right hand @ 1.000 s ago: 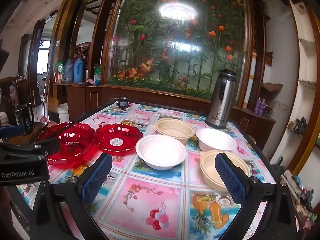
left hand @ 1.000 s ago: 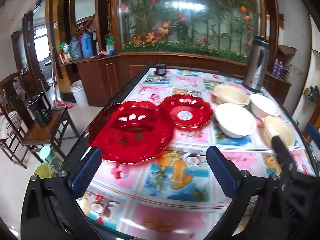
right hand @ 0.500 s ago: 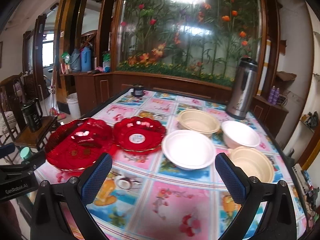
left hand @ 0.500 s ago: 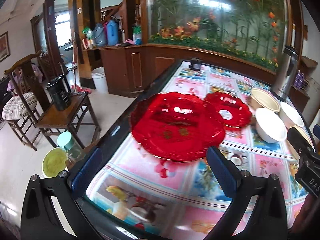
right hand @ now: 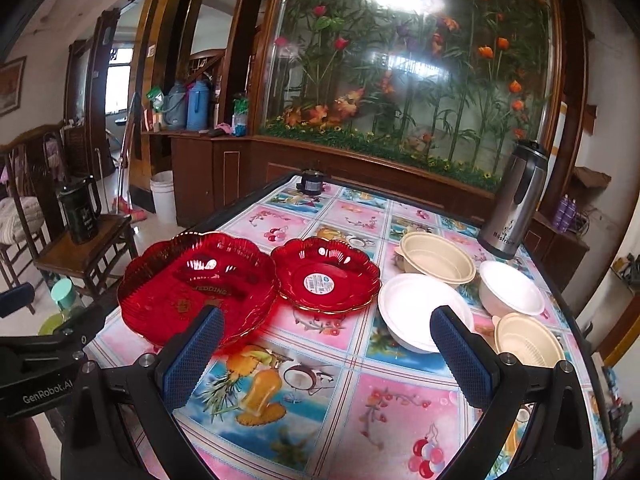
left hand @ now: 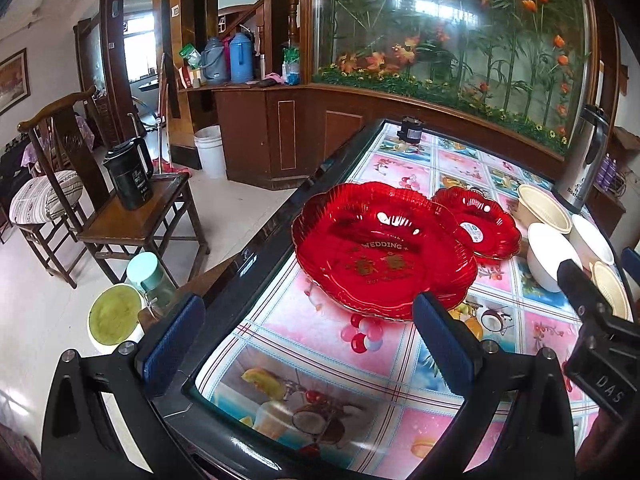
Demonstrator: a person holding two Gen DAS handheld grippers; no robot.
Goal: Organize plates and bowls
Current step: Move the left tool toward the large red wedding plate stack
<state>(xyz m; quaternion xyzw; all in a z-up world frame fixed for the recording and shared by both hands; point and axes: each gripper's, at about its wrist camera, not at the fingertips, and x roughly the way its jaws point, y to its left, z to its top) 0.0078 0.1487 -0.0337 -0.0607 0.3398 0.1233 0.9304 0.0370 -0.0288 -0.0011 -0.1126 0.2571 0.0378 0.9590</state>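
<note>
A large red scalloped plate (left hand: 384, 252) (right hand: 200, 284) lies near the table's left edge. A smaller red plate (left hand: 480, 226) (right hand: 326, 276) with a white sticker lies just to its right. Two white bowls (right hand: 416, 308) (right hand: 512, 288) and two beige bowls (right hand: 438, 258) (right hand: 528, 340) stand further right. My left gripper (left hand: 308, 344) hovers open over the table's near left corner, short of the large plate, holding nothing. My right gripper (right hand: 324, 356) is open above the near middle of the table, empty, between the large red plate and the nearer white bowl.
A steel thermos jug (right hand: 516, 208) stands at the table's far right and a small black object (right hand: 312, 182) at the far edge. Left of the table are a wooden side table with a black kettle (left hand: 130, 174), a chair (left hand: 48, 184) and a mint bottle (left hand: 148, 280).
The left gripper has swung left and pulled back, so the table's left edge and the floor now show. The right gripper has shifted slightly left. Plates and bowls have not moved.
</note>
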